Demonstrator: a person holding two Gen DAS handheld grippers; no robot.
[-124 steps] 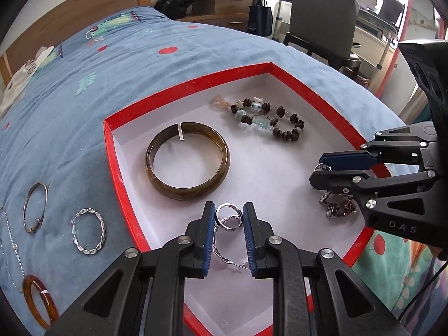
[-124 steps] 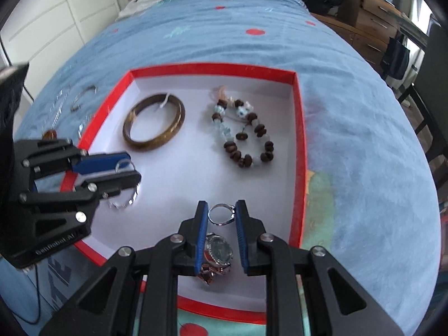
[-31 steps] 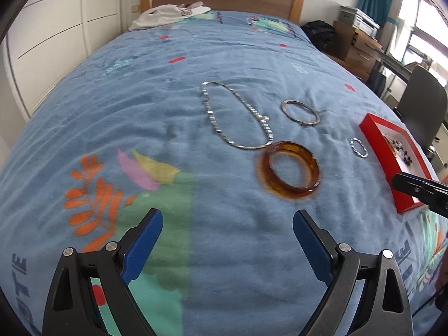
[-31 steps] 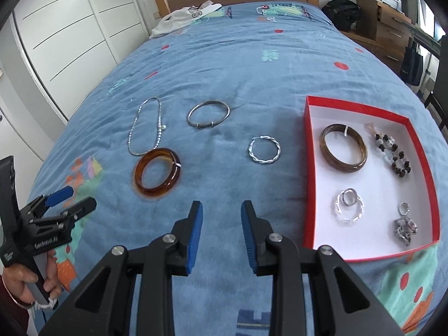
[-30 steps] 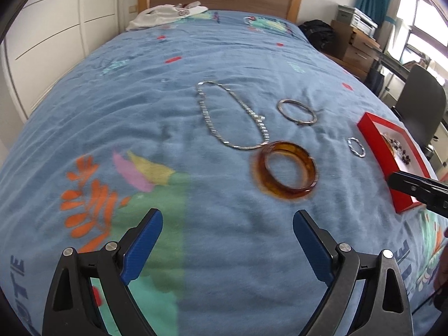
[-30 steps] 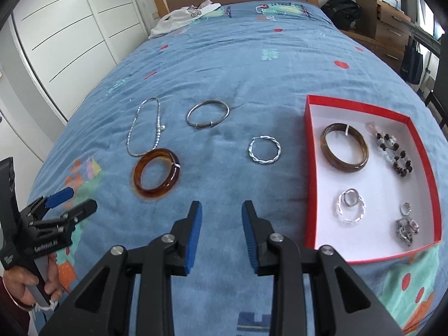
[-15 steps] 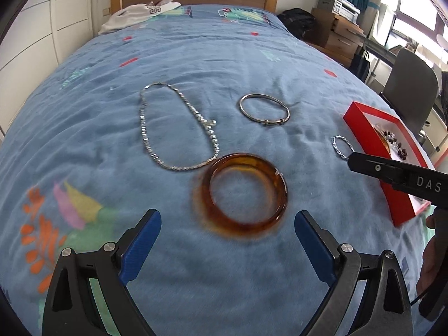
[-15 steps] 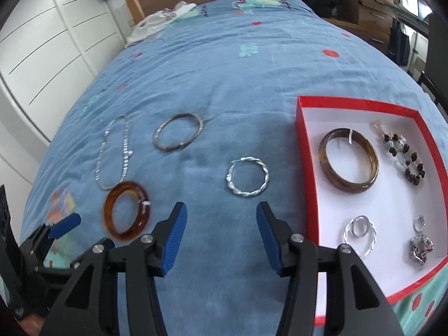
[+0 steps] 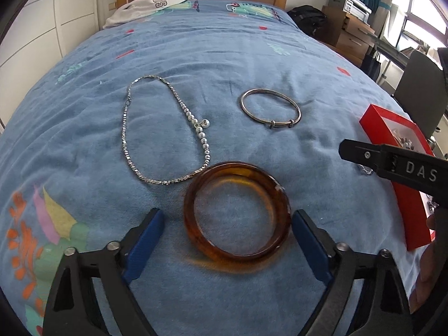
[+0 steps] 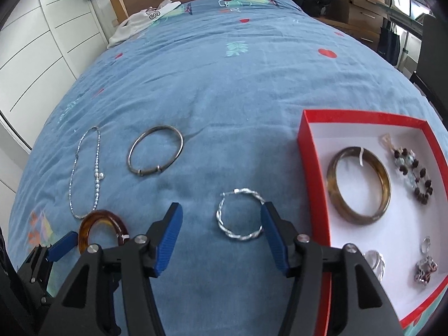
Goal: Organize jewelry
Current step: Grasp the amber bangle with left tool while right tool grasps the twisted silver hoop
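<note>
Here the left gripper [image 9: 226, 231], jaws wide and closing, straddles an amber bangle [image 9: 236, 213]; the right gripper [image 10: 221, 231], jaws opening, straddles a twisted silver hoop [image 10: 240, 215], red box [image 10: 313, 179] at three o'clock

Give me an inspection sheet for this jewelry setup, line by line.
Surface: blue bedspread, wrinkled.
Job's things: amber bangle, twisted silver hoop, silver bangle and bead chain on the spread; red box holds more pieces.
Clutter: white garment by the headboard.
Grippers: left gripper closing around the amber bangle, pads apart from it; right gripper opening around the hoop.
Cables: nothing seen.
Surroundings: wardrobe, drawers, chair.
</note>
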